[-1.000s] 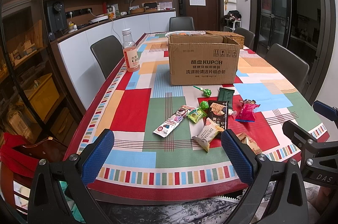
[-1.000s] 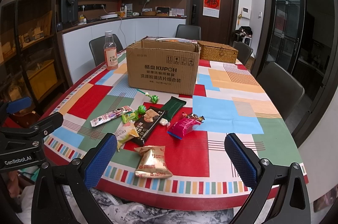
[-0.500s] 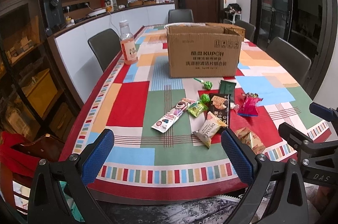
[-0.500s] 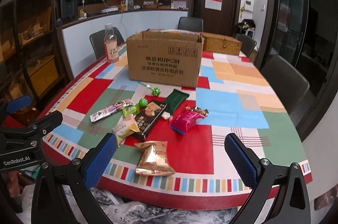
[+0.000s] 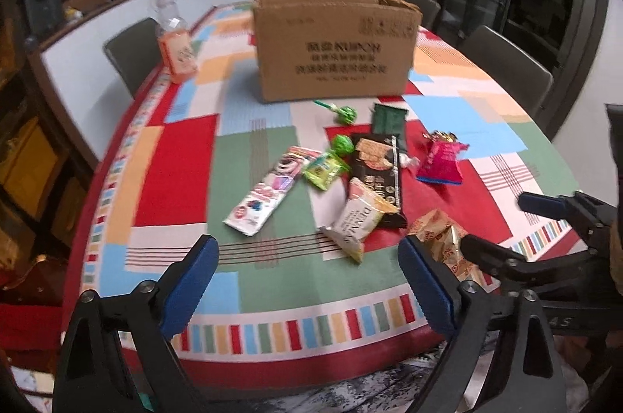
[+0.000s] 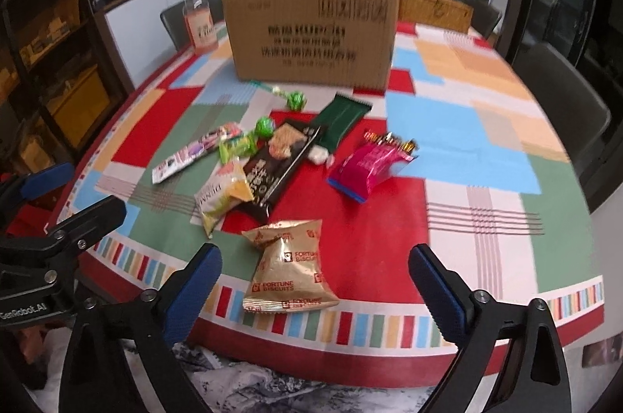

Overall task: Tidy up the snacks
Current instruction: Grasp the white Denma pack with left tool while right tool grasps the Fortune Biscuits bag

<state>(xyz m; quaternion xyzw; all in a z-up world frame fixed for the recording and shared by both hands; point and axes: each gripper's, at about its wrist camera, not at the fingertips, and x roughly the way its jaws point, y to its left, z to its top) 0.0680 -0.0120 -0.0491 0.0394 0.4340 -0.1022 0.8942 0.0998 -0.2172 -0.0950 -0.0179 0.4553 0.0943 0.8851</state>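
Several snack packets lie on the patchwork tablecloth in front of an open cardboard box (image 5: 335,47), which also shows in the right wrist view (image 6: 311,35). A gold Fortune Biscuits bag (image 6: 290,267) lies nearest, between the fingers of my right gripper (image 6: 313,292), which is open and empty. A pink packet (image 6: 370,167), a black biscuit pack (image 6: 280,164) and a white-yellow bag (image 6: 222,195) lie beyond. My left gripper (image 5: 307,284) is open and empty at the table's near edge, short of the white-yellow bag (image 5: 358,218) and a long white packet (image 5: 268,195).
A drink bottle (image 5: 175,43) stands left of the box. A wicker basket (image 6: 432,10) sits behind the box. Grey chairs (image 5: 506,62) stand around the table. Two green lollipops (image 5: 342,129) and a dark green packet (image 6: 342,121) lie near the box.
Both grippers have moved forward and lower toward the table edge. The snacks and box look larger and nearer. Nothing has been picked up.
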